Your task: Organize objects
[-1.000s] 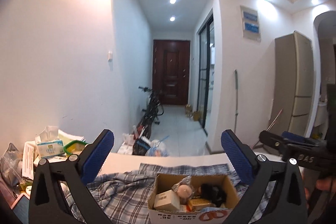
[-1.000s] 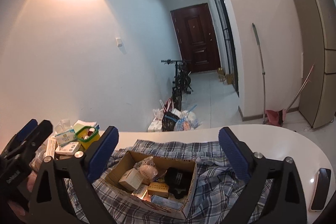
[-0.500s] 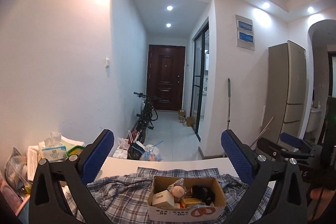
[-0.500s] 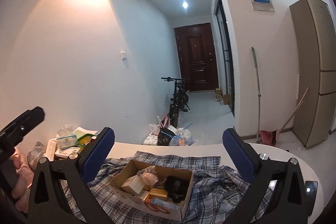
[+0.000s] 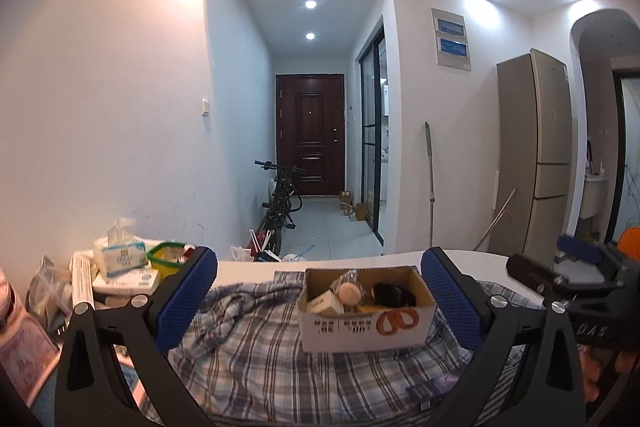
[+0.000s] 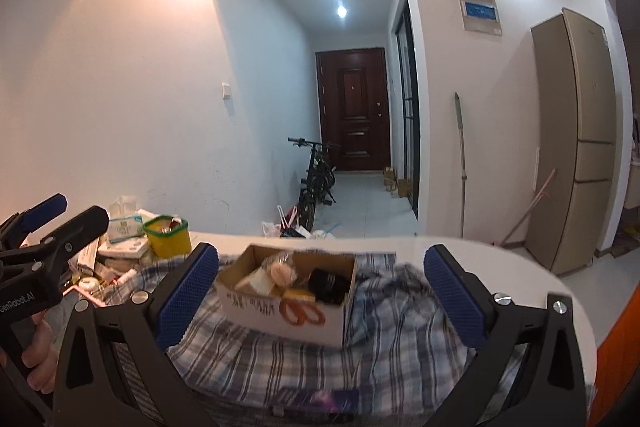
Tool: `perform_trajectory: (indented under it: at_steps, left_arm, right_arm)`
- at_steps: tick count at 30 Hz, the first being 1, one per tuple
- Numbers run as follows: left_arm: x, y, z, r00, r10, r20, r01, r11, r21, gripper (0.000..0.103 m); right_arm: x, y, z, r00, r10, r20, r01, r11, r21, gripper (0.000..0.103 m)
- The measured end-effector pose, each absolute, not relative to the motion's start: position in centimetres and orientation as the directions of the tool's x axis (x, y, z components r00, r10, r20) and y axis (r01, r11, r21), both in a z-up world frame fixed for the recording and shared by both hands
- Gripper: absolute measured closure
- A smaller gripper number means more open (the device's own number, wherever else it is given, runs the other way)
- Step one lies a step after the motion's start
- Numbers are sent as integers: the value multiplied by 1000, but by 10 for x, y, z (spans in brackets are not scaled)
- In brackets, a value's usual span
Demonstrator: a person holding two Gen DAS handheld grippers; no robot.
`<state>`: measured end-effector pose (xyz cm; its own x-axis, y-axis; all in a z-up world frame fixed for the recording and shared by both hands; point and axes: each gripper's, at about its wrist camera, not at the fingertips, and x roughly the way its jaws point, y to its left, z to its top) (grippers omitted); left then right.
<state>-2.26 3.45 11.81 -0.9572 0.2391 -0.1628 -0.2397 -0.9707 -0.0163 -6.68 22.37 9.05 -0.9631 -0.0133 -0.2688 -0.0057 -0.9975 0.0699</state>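
An open cardboard box point(image 5: 366, 323) point(image 6: 288, 307) holding a small white carton, a wrapped round item, a black object and a yellow pack sits on a blue-and-white plaid shirt point(image 5: 256, 359) point(image 6: 400, 339) spread over a white table point(image 5: 352, 261). My left gripper point(image 5: 318, 301) is open and empty, held above the shirt in front of the box. My right gripper point(image 6: 320, 293) is open and empty, also in front of the box. Each gripper shows at the edge of the other's view.
At the table's left stand a tissue pack point(image 5: 120, 253), a yellow-green container point(image 6: 167, 235), flat boxes and bags. Beyond the table are a hallway with a bicycle point(image 5: 282, 203), a dark door, a mop and a fridge point(image 5: 536, 155).
Both grippers have drawn back and lowered, so the box and shirt sit higher and fuller in view. The box is now seen from its printed front side. Both stay open.
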Motion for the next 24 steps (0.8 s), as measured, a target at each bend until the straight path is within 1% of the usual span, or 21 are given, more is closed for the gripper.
perform_trajectory:
  at_steps: [2, 4, 9, 14, 17, 20, 22, 24]
  left_arm:
    - [-10, 25, 107, -954, 257, -154, -251, -966, -57, 0]
    - [-5, 23, 97, -950, 262, -168, -257, -965, -55, 0]
    - [-18, 21, 56, -930, 253, -266, -245, -967, -62, 0]
    - [-45, 29, 15, -906, 216, -365, -221, -975, -29, 0]
    - [-58, 33, -4, -887, 208, -411, -215, -976, -30, 0]
    - [-70, 37, -21, -868, 197, -455, -208, -978, -25, 0]
    - [-78, 37, -27, -847, 208, -490, -218, -975, -36, 0]
    - [-80, 35, -30, -840, 213, -499, -219, -975, -49, 0]
  right_arm:
    - [-60, 220, 75, -954, -1, -300, -25, -996, 82, 0]
    - [-57, 217, 62, -946, 7, -323, -37, -995, 88, 0]
    - [-69, 203, 24, -907, 65, -415, -86, -996, 32, 0]
    - [-88, 205, -16, -860, 30, -510, -70, -996, 58, 0]
    - [-99, 200, -34, -826, 54, -561, -72, -997, 10, 0]
    - [-107, 195, -47, -804, 80, -590, -78, -997, -29, 0]
    - [-111, 197, -53, -788, 74, -611, -75, -997, -24, 0]
    - [-115, 200, -57, -776, 70, -627, -79, -997, -14, 0]
